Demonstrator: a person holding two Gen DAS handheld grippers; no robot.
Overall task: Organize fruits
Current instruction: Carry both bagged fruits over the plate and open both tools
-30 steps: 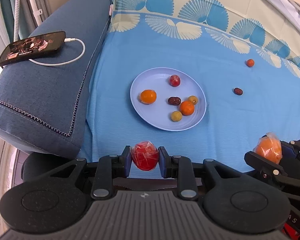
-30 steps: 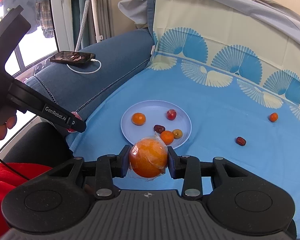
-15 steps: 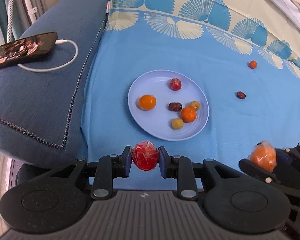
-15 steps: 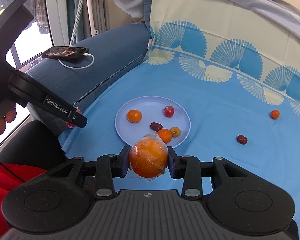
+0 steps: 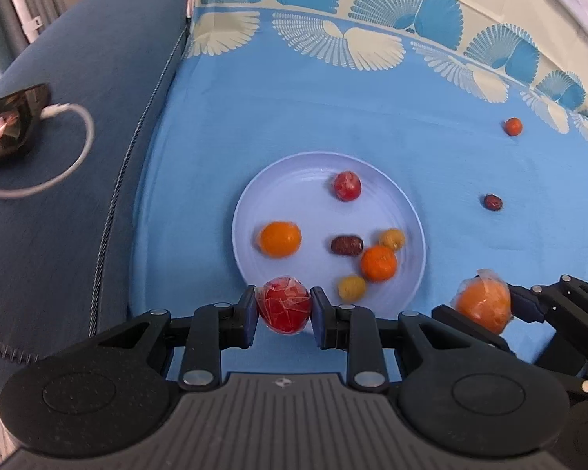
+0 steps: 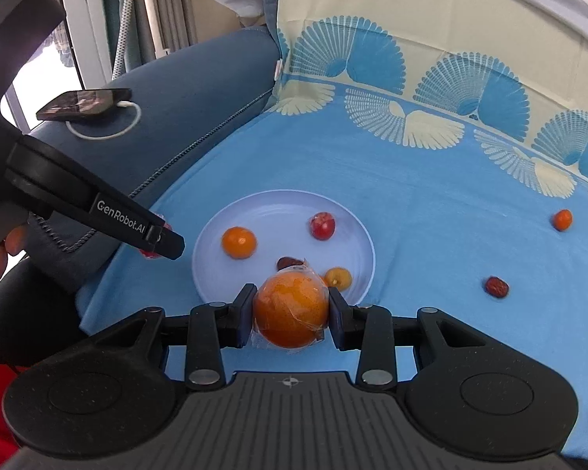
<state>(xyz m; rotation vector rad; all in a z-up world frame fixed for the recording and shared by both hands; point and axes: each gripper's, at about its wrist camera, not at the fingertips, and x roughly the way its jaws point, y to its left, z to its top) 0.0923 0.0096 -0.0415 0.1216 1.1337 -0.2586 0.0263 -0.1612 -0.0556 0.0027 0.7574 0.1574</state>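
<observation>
My left gripper [image 5: 283,311] is shut on a red fruit wrapped in film [image 5: 284,303], held just over the near rim of the pale blue plate [image 5: 294,180]. My right gripper [image 6: 291,315] is shut on a film-wrapped orange [image 6: 291,307], at the plate's near edge [image 6: 254,203]. The plate holds several small fruits: oranges, a red one, a dark date and yellow ones. A small orange fruit [image 5: 513,126] and a dark date [image 5: 492,202] lie loose on the blue cloth to the right. The right gripper with its orange [image 5: 483,307] shows in the left wrist view.
A dark blue sofa arm [image 5: 78,156] rises on the left, with a phone [image 6: 84,102] and its white cable on top. The cloth's fan-patterned border [image 5: 352,39] runs along the back. The left gripper's body [image 6: 98,211] crosses the right wrist view.
Both grippers have moved forward toward the plate with their fruits still held. The plate now lies closer under both.
</observation>
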